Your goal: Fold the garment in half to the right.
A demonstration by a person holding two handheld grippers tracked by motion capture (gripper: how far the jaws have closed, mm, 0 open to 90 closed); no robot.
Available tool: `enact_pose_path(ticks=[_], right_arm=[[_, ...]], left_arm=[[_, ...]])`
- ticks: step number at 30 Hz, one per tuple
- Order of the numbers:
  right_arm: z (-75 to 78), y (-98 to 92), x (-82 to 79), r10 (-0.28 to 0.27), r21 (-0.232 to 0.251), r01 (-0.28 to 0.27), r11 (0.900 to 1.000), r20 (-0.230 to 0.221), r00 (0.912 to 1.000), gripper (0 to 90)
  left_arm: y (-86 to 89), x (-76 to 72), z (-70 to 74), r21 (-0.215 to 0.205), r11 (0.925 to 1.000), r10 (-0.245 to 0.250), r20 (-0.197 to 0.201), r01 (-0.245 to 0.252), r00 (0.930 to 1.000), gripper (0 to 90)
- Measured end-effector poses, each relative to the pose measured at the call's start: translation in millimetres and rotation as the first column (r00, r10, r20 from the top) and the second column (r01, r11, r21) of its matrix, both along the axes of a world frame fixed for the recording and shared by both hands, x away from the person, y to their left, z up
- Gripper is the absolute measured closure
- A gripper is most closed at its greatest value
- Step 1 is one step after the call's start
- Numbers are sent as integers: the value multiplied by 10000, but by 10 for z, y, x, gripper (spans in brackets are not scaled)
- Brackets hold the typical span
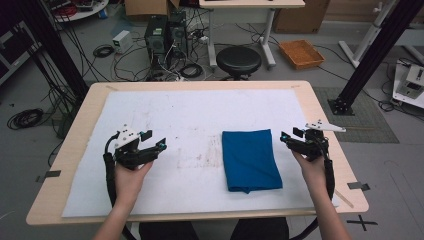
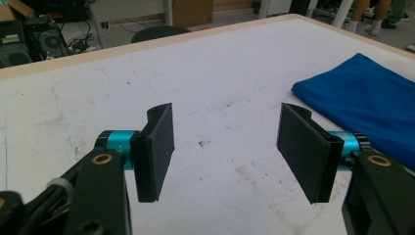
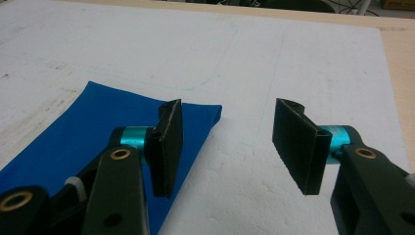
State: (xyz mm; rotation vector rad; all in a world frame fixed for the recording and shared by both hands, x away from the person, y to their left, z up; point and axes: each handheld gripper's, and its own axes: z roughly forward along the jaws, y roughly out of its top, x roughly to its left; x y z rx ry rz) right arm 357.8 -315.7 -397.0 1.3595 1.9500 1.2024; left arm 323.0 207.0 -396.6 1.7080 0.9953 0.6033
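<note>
A folded blue cloth point(image 1: 250, 159) lies flat on the white mat point(image 1: 190, 115), right of the middle. It also lies at the right edge of the left gripper view, blue cloth point(image 2: 372, 103), and at the left of the right gripper view, blue cloth point(image 3: 78, 137). My left gripper point(image 1: 153, 140) hovers over the mat's left part, well apart from the cloth, jaws wide with nothing between them point(image 2: 225, 152). My right gripper point(image 1: 291, 134) sits just right of the cloth's far right corner, open and empty point(image 3: 227, 142).
The mat covers a light wooden table point(image 1: 320, 105). Beyond the far edge stand a black stool point(image 1: 238, 60), computer towers point(image 1: 157, 35) with cables, and an orange tray point(image 1: 301, 53) on the floor. Black frame posts point(image 1: 372, 55) rise at both sides.
</note>
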Motion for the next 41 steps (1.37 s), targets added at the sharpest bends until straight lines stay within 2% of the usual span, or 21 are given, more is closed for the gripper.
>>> enact_pose_path(ticks=[5, 16, 41], right_arm=[[-6, -2, 11, 62, 21, -62, 10000, -68, 10000, 447], [-18, 0, 23, 88, 17, -88, 10000, -115, 9999, 439], [-60, -13, 50, 98, 64, -96, 9999, -303, 9995, 416]], left_arm=[[36, 8, -10, -71, 10000, 47, -24, -47, 10000, 381], [34, -5, -10, 153, 9998, 97, -18, -97, 10000, 377], [45, 2, -16, 337, 9993, 165, 4, -165, 9999, 377]])
